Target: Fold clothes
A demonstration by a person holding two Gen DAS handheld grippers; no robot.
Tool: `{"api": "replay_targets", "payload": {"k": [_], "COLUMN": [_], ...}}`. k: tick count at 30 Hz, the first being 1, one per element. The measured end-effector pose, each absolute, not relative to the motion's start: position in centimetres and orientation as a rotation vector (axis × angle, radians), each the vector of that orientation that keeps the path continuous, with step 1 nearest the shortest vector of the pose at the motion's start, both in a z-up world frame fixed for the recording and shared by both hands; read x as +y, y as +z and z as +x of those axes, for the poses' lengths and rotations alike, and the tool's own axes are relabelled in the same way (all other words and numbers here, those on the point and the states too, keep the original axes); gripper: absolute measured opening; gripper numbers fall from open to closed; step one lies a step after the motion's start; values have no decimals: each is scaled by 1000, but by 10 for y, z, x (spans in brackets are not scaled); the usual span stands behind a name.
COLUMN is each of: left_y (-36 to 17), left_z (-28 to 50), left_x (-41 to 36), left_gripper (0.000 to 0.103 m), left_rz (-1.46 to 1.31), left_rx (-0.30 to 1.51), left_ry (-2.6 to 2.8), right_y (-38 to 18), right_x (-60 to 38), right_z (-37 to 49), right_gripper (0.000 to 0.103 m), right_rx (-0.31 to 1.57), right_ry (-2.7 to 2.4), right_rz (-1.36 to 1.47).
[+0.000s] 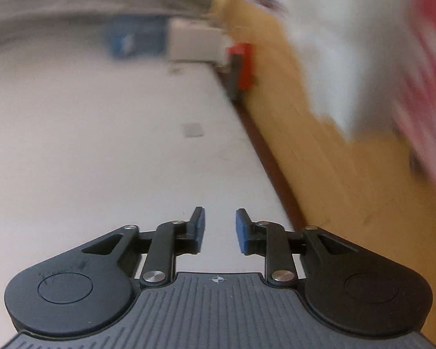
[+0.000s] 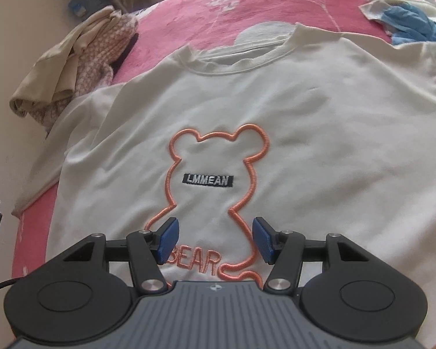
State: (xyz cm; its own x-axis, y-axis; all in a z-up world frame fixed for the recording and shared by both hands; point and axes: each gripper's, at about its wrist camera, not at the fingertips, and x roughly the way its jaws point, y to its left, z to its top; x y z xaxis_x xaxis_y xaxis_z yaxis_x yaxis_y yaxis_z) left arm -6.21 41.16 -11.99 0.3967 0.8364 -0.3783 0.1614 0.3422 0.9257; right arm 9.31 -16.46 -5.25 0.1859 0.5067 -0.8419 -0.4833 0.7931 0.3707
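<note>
Blue pads of the right gripper sit nearest, its jaws spread wide with nothing between them, hanging over the lower part of the shirt. That white shirt lies flat and face up on a pink blanket, collar on the side away from the gripper. An orange bear outline is stitched on the shirt's chest, with a black label reading LMMEAN inside it and the word BEAR below, right between the pads. Left of the shirt's shoulder, touching its sleeve, lies a crumpled pile of beige and pink knit cloth. Beyond the shirt's right shoulder lies a heap of blue and white cloth, just beside the collar side of the shirt.

The left gripper points away from the shirt, over a pale floor, its jaws parted by a narrower gap and holding nothing. This view is blurred. To its right runs a yellow wooden side panel, with white cloth hanging over it and pink at the far right edge. A red and black thing stands against the panel farther off; what it is cannot be told.
</note>
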Motion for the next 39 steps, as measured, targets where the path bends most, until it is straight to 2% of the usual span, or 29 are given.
{"api": "replay_targets", "payload": {"k": [6, 9, 14, 18, 24, 26, 30, 34, 37, 39], "left_y": [-38, -18, -1, -13, -35, -44, -49, -51, -52, -52], "left_z": [-29, -15, 10, 31, 38, 40, 34, 33, 31, 30], "left_x": [333, 275, 189, 128, 56, 42, 31, 25, 23, 21], "left_gripper": [38, 39, 40, 41, 41, 41, 41, 41, 41, 42], "left_rz": [589, 391, 216, 113, 98, 101, 108, 136, 145, 147], "left_rx": [891, 831, 760, 768, 815, 833, 852, 862, 860, 864], "left_ry": [463, 258, -42, -212, -349, -378, -405, -405, -406, -413], "right_y": [-43, -35, -16, 16, 71, 79, 64, 26, 7, 8], "right_x": [-197, -226, -289, -357, -426, -429, -393, -365, -357, -361], "right_z": [97, 103, 115, 138, 184, 198, 214, 232, 245, 254], "right_gripper": [59, 59, 59, 59, 65, 65, 66, 67, 67, 58], "right_rx": [1146, 1097, 986, 856, 691, 664, 626, 618, 662, 679], "right_ry": [625, 529, 332, 111, -142, -173, -133, -60, -35, -58], "right_rz": [109, 136, 185, 224, 27, -120, -584, -985, -1128, -1124]}}
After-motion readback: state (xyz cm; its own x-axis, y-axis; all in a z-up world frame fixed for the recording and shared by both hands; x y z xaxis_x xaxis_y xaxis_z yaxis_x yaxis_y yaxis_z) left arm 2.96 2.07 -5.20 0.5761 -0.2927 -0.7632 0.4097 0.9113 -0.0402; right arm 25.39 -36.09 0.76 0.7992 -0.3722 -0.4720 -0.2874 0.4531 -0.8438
